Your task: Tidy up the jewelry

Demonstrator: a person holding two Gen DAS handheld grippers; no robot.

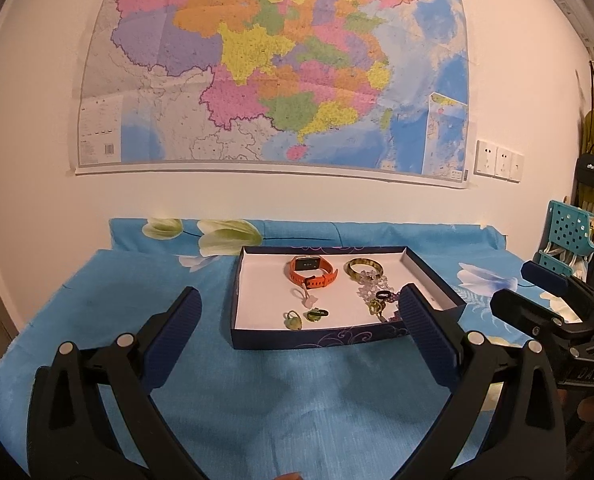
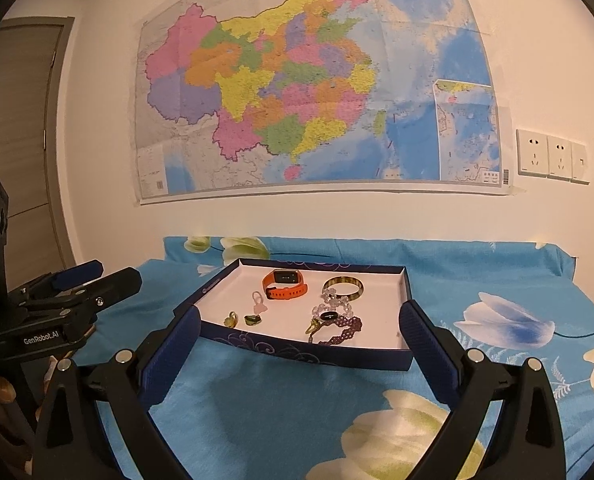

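Observation:
A shallow dark-blue box [image 1: 309,339] [image 2: 305,354] with a white floor lies on the blue flowered cloth. Inside are an orange watch [image 1: 311,270] [image 2: 284,284], a greenish bangle [image 1: 364,267] [image 2: 343,286], a clear bead bracelet [image 1: 371,280] [image 2: 335,300], a purple bead bracelet [image 2: 343,330], a black ring [image 1: 383,294] [image 2: 328,315], a pink charm [image 1: 305,297] [image 2: 258,304] and small green-gold pieces [image 1: 293,319] [image 2: 230,319]. My left gripper [image 1: 299,304] is open and empty in front of the box. My right gripper [image 2: 299,320] is open and empty, also before the box.
The cloth-covered table [image 1: 297,400] [image 2: 297,400] stands against a wall with a large map [image 1: 273,64] and sockets [image 2: 553,156]. A teal basket rack [image 1: 569,236] and hanging bags stand at the right. A door [image 2: 21,140] is at the left.

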